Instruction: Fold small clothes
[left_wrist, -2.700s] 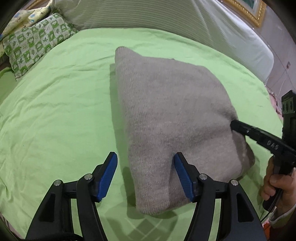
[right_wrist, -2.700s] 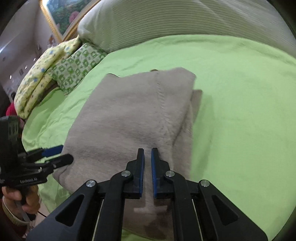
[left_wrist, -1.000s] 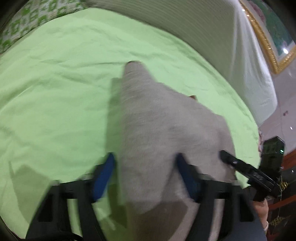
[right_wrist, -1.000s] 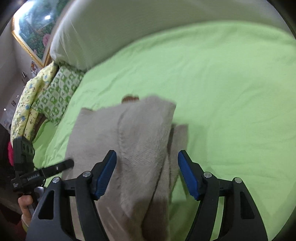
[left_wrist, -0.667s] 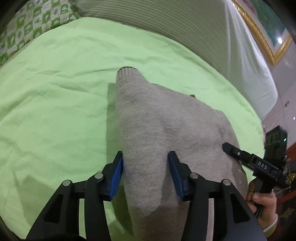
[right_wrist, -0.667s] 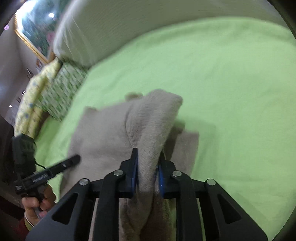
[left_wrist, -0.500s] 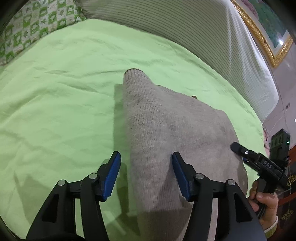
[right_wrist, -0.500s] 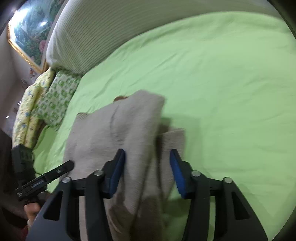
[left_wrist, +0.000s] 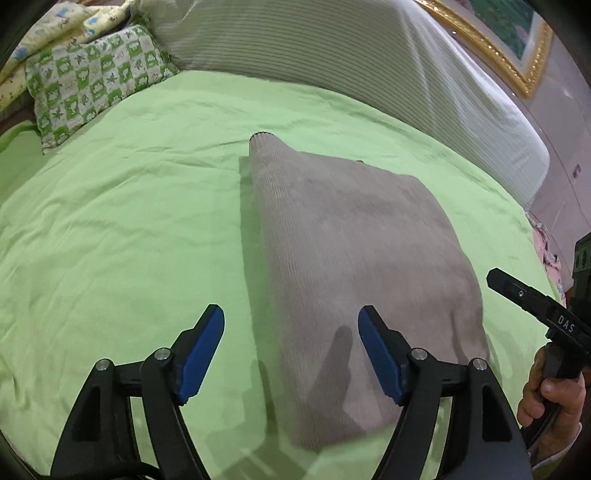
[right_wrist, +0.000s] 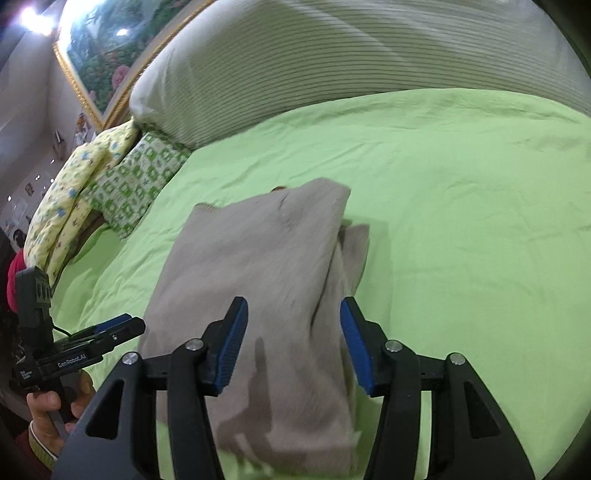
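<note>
The bed (left_wrist: 110, 240) with its light green sheet is the largest thing here and it carries everything; I use the grey knitted garment (left_wrist: 354, 251) as the landmark. This garment lies folded into a thick packet about in the middle of the sheet, with one rounded corner (left_wrist: 263, 138) pointing to the far side and a narrower layer (right_wrist: 356, 243) showing out from under its right edge. Beyond the garment stands a big striped cushion (left_wrist: 351, 55), and to the far left of the garment there is a green checked pillow (left_wrist: 92, 81) with a yellow printed quilt (right_wrist: 62, 206) beside it; a gold picture frame (left_wrist: 491, 48) hangs on the wall behind. The left gripper (left_wrist: 291, 350) is over the near left edge of the garment, its jaws have just been opening and now stand wide apart, with the cloth below them but not pressed. The right gripper (right_wrist: 293, 339) is over the near right part, its jaws also have just been opening and stand apart, free of the knit. I judge the garment to be soft, light and limp, not slippery because the knit is rough, so it will sag when lifted. A good place to take hold seems to be the two near corners, through all layers together. The sheet looks soft and a little wrinkled, so it may drag with the cloth.
</note>
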